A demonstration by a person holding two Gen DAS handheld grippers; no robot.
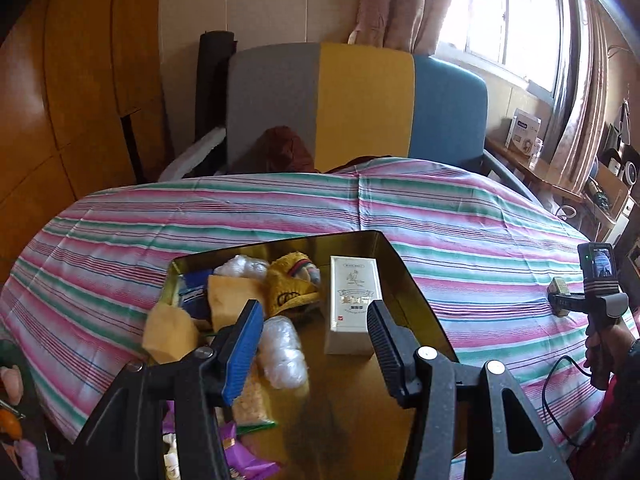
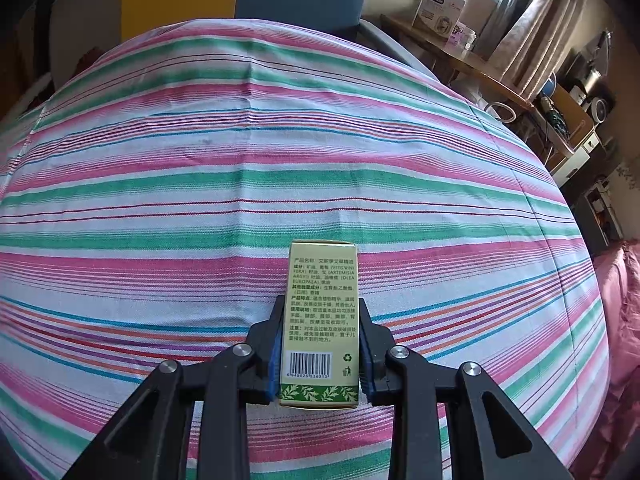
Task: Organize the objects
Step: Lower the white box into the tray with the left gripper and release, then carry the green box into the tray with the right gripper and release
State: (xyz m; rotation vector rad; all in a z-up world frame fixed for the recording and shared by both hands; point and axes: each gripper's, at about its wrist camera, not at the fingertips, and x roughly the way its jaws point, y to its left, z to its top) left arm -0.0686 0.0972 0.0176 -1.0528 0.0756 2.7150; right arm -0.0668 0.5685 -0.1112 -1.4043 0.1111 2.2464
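A gold tin tray [image 1: 280, 242] lies on the striped bedspread [image 2: 280, 140]. In it a white carton [image 1: 352, 304] stands upright beside a yellow knitted piece [image 1: 288, 284], a clear plastic bundle [image 1: 282, 350], yellow sponges [image 1: 168, 332] and purple packets [image 1: 240, 452]. My left gripper [image 1: 314, 306] hovers over the tray, open, with nothing touching its pads. My right gripper [image 2: 320, 304] is shut on a small green carton [image 2: 322, 320] with printed text and a barcode, held just above the bedspread. In the left wrist view the right gripper [image 1: 560, 304] appears at the far right with that carton [image 1: 559, 286].
A grey, yellow and blue headboard [image 1: 360, 100] rises behind the bed. A wooden side table [image 1: 532, 168] with a white box [image 1: 524, 132] stands at the right under the window. Wooden cabinet doors [image 1: 60, 100] fill the left. A hand [image 1: 596, 344] holds the right gripper's handle.
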